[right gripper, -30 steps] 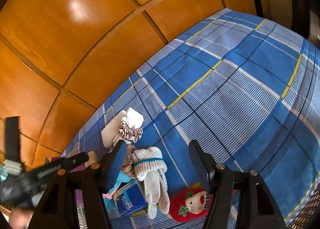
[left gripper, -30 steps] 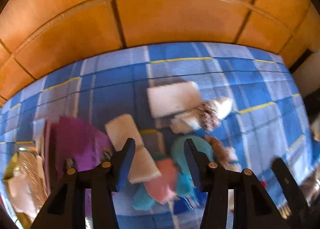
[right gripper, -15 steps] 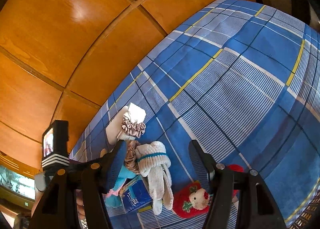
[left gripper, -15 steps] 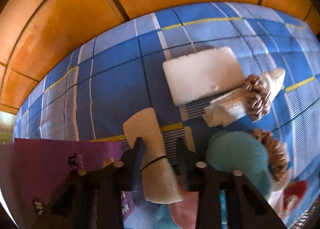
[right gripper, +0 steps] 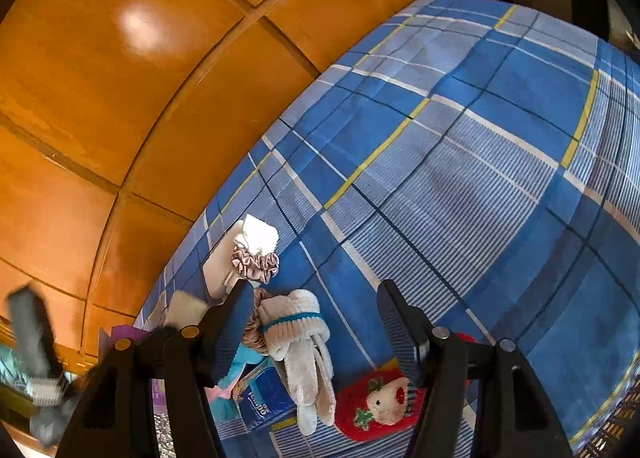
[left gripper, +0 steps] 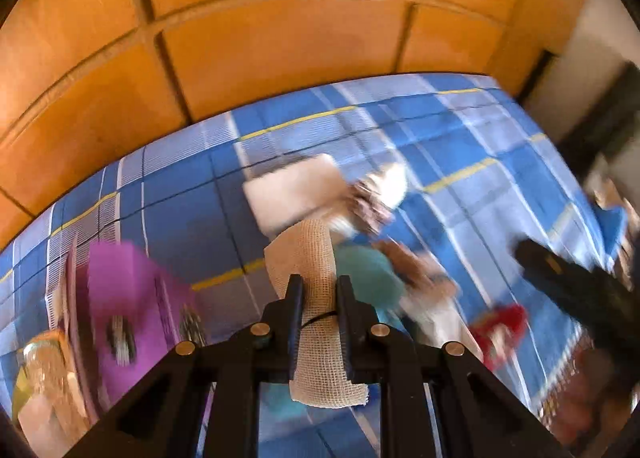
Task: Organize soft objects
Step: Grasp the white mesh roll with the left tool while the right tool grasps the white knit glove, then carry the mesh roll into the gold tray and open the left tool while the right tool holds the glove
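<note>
My left gripper is shut on a beige mesh bandage roll with a thin black band, held just above the blue plaid bedspread. This view is blurred. Behind the roll lie a white pad, a pink scrunchie and a teal round piece. My right gripper is open and hangs over cream socks with a teal band, with nothing between its fingers. A red reindeer plush lies just below its right finger.
A purple box stands at the left of the pile. A blue tissue pack and a white cloth lie among the soft things. Orange wood panelling borders the bed at the back. The bedspread stretches bare to the right.
The left jaws have shut on the beige roll, and the left gripper has drawn back and up with it. The right gripper has stayed where it was.
</note>
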{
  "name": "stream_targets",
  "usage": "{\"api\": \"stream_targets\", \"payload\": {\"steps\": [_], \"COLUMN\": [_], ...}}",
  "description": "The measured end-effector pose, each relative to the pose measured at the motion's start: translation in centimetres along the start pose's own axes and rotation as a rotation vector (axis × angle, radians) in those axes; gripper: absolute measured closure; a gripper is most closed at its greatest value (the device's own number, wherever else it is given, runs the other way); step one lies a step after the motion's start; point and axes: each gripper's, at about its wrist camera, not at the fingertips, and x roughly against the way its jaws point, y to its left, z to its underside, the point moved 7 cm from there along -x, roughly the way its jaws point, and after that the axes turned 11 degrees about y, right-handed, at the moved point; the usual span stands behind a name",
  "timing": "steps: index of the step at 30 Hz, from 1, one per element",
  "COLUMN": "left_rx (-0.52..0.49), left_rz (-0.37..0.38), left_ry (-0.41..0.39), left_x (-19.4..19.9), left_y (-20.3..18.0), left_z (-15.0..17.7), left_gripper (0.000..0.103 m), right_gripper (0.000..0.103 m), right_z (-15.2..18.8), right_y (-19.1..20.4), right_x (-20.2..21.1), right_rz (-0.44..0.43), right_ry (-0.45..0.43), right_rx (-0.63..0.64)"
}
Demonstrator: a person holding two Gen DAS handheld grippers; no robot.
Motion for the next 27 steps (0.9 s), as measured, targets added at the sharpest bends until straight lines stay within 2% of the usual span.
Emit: {"api": "stream_targets", "payload": {"steps": [3,7,10,13,14,15,18,21,23,27], "left_rx": [-0.059,-0.118,-0.125,-0.087,-0.081,-0.065,-0.023,0.001,0.013,0.02], "left_rz": [0.051,0.081,0.082,0.078,0.079,0.079,0.128,0.121,0.137,0.156], "left_ry": [-0.011,0.022,0.047,0.075,0.084,0.058,0.059,0.084,0.064,0.049], "left_x": [1.3,1.6,0.6,-0.9,-1.6,-1.9,-2.5,-3.7,-3.8,-3.9], "left_y": [-1.7,-2.9,-2.6,-1.4,-1.1,-0.7,-0.3,0.0,0.1,0.2], "left_z": [3.8,9.9,13.3,15.4,15.9,16.1,16.3,16.8,17.0,17.5], "left_gripper": [0.087,0.087,0.087,0.087,0.086,0.086,0.078,0.074,0.075,0.079], "right_gripper": [0.038,0.038,0.038,0.038,0.038,0.038,0.038,0.039,0.051,0.059], "right_z": [-0.1,0.4,0.8,1.3,1.6,1.8,2.6,3.4,3.7,4.6], "right_y": [-0.3,0.3,0.8,1.5,1.9,2.2,3.2,3.6,3.8,4.2], "right_x": [-0.2,-1.1,-1.7,-2.7,-3.2,-3.6,-5.0,-6.3,-6.9,-8.3], "right_rz": [0.002,0.01,0.018,0.027,0.04,0.052,0.105,0.249,0.277,0.284], "right_ry": [0.008,0.048,0.08,0.12,0.138,0.155,0.195,0.208,0.215,0.275], "right_rx": [-0.011,0.022,0.052,0.096,0.116,0.14,0.217,0.323,0.359,0.404]}}
